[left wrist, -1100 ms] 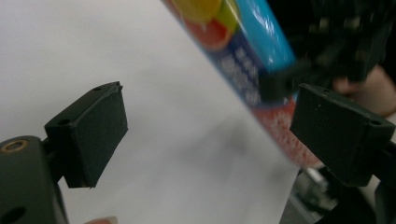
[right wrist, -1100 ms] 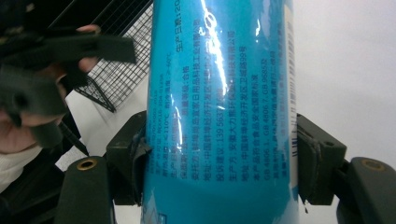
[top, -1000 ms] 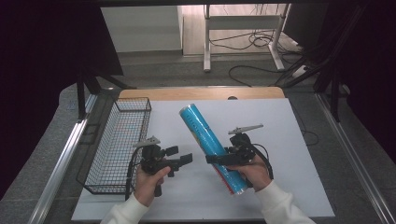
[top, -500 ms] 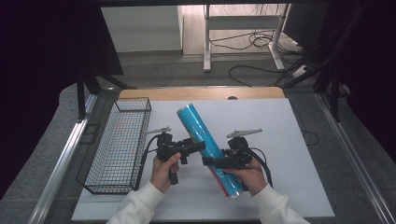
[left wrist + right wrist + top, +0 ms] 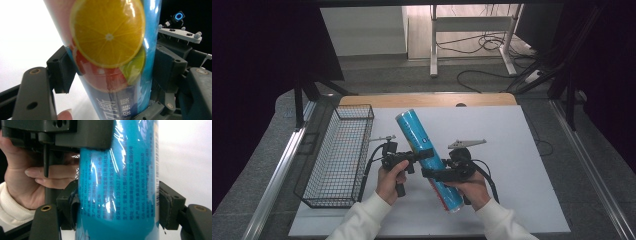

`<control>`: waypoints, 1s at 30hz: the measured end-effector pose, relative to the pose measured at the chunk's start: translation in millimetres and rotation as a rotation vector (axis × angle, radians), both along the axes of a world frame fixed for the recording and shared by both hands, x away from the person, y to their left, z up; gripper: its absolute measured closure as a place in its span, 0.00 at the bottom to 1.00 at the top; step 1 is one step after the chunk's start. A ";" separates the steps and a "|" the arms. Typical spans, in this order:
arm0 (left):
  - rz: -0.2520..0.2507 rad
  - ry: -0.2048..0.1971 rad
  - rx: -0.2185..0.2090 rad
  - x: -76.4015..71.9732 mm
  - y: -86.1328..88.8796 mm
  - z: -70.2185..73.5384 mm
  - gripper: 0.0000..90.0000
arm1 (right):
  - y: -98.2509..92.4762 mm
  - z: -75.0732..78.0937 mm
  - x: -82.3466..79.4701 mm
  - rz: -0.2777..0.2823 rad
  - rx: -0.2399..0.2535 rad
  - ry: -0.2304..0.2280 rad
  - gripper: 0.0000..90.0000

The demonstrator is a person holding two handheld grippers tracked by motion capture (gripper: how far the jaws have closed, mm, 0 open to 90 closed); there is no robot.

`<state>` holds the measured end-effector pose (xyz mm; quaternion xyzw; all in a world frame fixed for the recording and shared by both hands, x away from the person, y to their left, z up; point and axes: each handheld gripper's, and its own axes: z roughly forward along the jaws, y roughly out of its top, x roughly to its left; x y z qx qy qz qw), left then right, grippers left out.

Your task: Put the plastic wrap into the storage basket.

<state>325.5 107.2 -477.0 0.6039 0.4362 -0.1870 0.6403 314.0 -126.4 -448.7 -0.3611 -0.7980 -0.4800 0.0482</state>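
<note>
Two-handed grip on the blue cylindrical tube (image 5: 428,159), seen from the high view. I hold the tube tilted above the white table mat (image 5: 512,150), its upper end pointing away from me and toward the wire basket (image 5: 339,155), its lower end near my right wrist. My right gripper (image 5: 435,174) is clamped across the lower half of the tube, as it was a second ago; in the right gripper view both pads (image 5: 75,210) press the wrapped blue wall. What has changed is on the left: a second ago my left gripper (image 5: 419,154) stood apart from the tube with its jaws spread, and it has since moved across to it. Its jaws have just been closing with the tube between them, and in the left gripper view the pads (image 5: 166,66) now sit against both sides of the orange-slice print. I judge the tube ready to be passed from right to left, or twisted between both.
</note>
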 end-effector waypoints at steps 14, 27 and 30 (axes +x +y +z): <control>0.011 0.013 -0.005 -2.8 19.9 10.1 0.35 | -5.4 14.5 -12.0 0.031 0.077 -0.095 0.10; 0.050 -0.040 0.049 -11.4 49.9 32.5 0.35 | -101.0 14.5 -13.6 -0.060 0.103 -0.193 0.17; 0.063 -0.041 0.059 -12.7 58.7 37.6 0.35 | -115.4 6.6 -13.3 -0.090 0.083 -0.191 0.17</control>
